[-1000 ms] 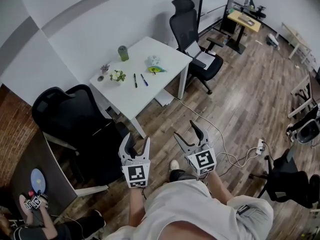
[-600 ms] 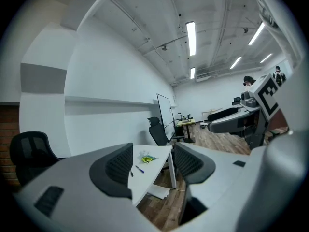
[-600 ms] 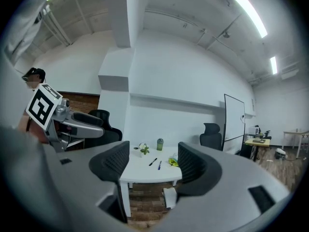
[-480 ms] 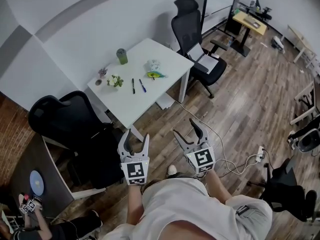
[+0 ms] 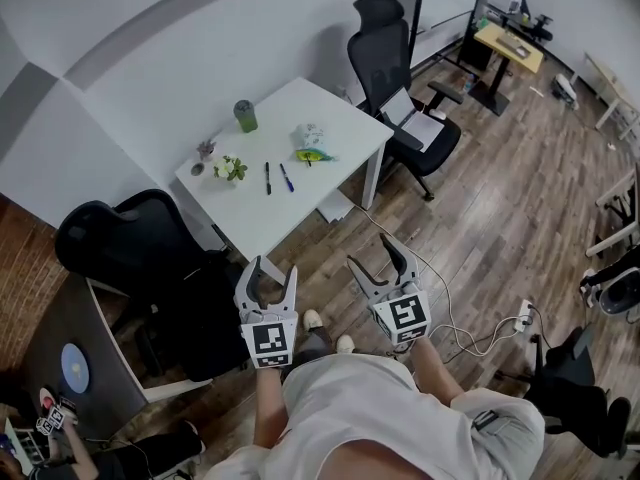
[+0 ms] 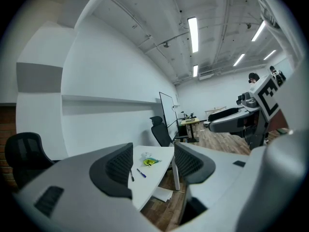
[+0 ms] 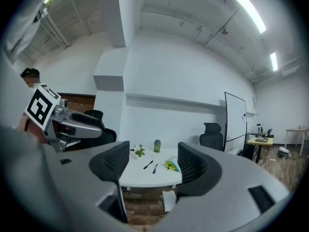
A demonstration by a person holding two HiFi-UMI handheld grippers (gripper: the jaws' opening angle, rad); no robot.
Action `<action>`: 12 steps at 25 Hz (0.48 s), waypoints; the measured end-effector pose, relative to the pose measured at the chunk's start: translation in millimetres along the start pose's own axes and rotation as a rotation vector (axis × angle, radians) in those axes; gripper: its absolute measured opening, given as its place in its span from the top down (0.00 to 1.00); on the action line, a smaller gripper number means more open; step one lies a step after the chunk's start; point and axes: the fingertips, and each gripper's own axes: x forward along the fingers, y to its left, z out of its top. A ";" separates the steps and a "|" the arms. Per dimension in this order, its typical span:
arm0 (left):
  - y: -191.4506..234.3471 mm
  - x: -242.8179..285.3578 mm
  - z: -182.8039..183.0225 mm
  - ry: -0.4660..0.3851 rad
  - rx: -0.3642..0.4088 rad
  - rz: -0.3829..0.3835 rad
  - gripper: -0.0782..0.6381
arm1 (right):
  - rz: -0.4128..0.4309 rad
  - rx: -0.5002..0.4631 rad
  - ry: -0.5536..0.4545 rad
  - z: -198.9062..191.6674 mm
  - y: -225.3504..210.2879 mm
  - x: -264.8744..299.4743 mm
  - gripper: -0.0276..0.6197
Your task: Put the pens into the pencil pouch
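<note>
White table sits upper-middle in your head view. Your left gripper and right gripper are lower-centre, jaws apart and empty. The pencil pouch, black pen and blue pen lie on that table.

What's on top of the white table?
On the white table lie a black pen, a blue pen, a yellow-green pouch, a green cup and a small flowering plant. What is inside the pouch or cup cannot be seen.
</note>
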 end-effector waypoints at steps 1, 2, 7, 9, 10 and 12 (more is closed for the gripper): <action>2.1 4.2 -0.8 0.001 -0.001 0.000 0.52 | -0.001 0.000 0.000 -0.1 -1.7 4.1 0.49; 3.9 8.6 -1.5 0.002 -0.001 0.000 0.52 | -0.002 0.000 0.001 -0.4 -3.8 8.0 0.49; 17.8 34.7 -3.8 -0.008 -0.009 -0.001 0.52 | -0.009 -0.007 0.009 -3.3 -14.5 34.7 0.49; 26.0 46.3 -4.9 -0.013 -0.019 -0.004 0.52 | -0.013 -0.010 0.012 -2.1 -18.0 47.5 0.49; 29.2 52.3 -5.2 -0.013 -0.022 -0.006 0.52 | -0.016 -0.012 0.013 -1.2 -20.2 53.5 0.49; 34.8 64.9 -5.2 -0.014 -0.024 -0.015 0.52 | -0.024 -0.013 0.017 -0.1 -25.4 65.5 0.49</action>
